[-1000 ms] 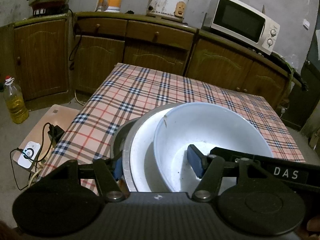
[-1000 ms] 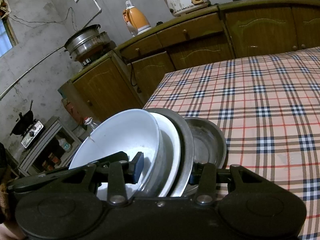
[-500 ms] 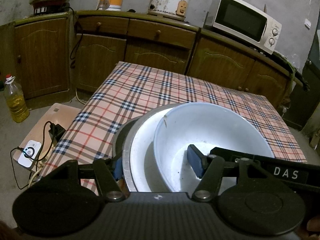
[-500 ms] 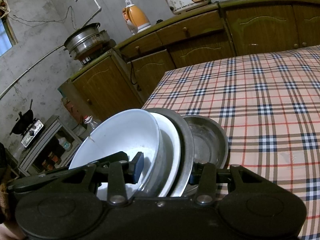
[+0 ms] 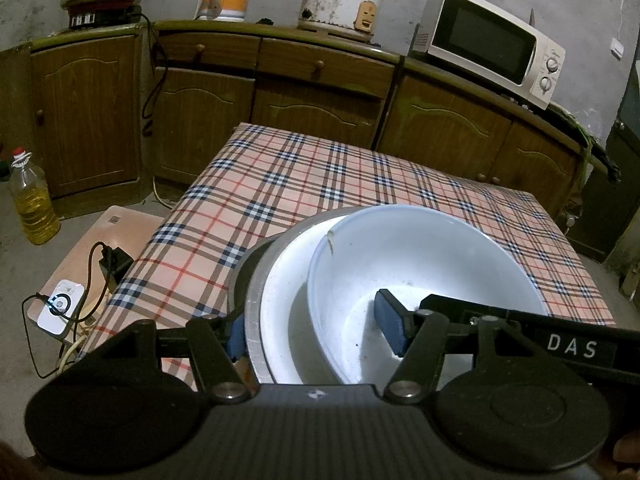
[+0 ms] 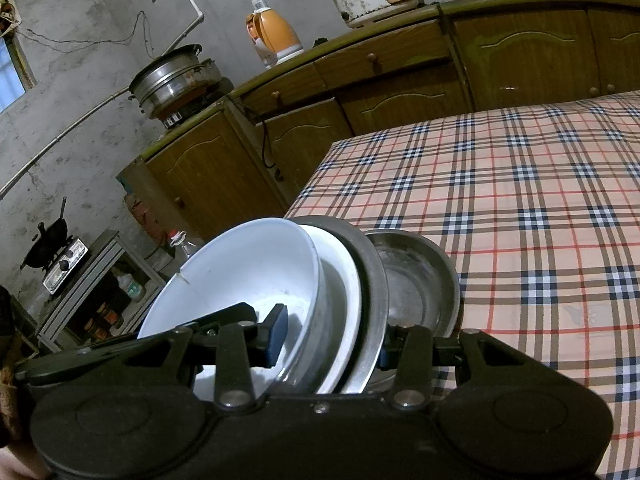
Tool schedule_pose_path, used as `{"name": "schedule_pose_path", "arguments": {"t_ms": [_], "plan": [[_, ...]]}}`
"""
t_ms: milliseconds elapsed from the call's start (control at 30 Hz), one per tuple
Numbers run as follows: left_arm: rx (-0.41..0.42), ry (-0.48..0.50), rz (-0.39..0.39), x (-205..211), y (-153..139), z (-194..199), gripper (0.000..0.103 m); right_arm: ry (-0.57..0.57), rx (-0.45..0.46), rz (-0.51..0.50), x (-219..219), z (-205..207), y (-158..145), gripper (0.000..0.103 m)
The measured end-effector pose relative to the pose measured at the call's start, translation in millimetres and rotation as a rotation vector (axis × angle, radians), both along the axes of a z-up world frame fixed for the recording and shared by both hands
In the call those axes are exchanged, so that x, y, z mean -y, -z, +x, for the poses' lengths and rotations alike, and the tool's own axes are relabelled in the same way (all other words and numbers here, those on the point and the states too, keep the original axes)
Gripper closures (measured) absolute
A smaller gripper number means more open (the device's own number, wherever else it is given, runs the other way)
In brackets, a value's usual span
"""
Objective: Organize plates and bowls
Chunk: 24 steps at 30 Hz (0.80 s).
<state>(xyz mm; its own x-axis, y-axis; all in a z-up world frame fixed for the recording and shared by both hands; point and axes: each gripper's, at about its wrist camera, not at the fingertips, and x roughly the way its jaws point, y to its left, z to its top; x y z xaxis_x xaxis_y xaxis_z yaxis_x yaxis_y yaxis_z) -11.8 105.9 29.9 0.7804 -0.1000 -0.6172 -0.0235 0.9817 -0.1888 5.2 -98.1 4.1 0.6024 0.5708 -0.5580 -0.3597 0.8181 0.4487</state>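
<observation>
Checked tablecloth [image 5: 320, 184] open beyond; stacked dishes [image 5: 288, 304] block near edge.

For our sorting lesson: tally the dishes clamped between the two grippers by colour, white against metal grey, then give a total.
White: 2 (white bowl, white plate)
Metal grey: 2 (metal plate, metal dish)
Total in the stack: 4
</observation>
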Motion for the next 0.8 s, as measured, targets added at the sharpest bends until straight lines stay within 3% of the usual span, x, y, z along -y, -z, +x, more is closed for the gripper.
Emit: {"name": "schedule_pose_path", "arguments": {"t_ms": [800], "plan": [[-0.004,-0.003,0.0,-6.3,1.9,3.6,0.039,-0.005,-0.002,-0.003,-2.8,0.6,1.8,0.05]]}}
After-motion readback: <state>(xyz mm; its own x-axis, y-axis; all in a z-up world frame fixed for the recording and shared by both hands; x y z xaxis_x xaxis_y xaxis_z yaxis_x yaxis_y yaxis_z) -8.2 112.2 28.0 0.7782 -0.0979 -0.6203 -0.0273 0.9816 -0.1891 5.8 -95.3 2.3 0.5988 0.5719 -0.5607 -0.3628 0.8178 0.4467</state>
